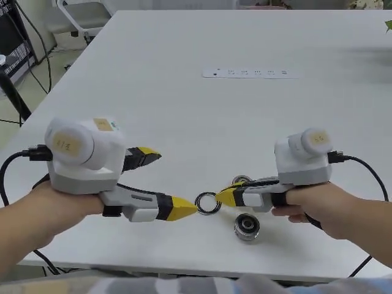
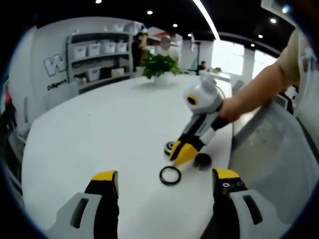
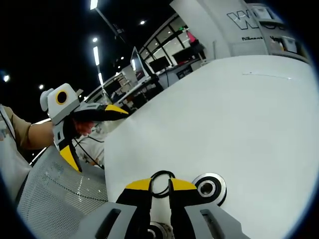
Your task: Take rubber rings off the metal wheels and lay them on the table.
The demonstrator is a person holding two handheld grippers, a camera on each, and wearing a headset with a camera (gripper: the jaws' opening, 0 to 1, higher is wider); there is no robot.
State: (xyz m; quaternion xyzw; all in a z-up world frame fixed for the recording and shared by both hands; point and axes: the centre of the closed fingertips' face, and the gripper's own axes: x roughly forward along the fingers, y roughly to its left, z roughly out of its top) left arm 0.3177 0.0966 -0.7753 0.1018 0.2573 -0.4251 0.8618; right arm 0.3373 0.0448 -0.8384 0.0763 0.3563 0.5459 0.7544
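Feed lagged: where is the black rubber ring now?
In the head view the rubber ring lies on the table between the left tool and right tool tips, a metal wheel close on its right.

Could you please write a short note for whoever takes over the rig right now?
Left gripper: open wide, empty, over the white table.
Right gripper: jaws nearly together at the edge of the thin black rubber ring; grip unclear.
The ring lies on the table between the grippers.
Two small metal wheels, one and another, sit by the right gripper.
Done: one ring off.
Left: check both wheels for rings; I cannot tell from here.
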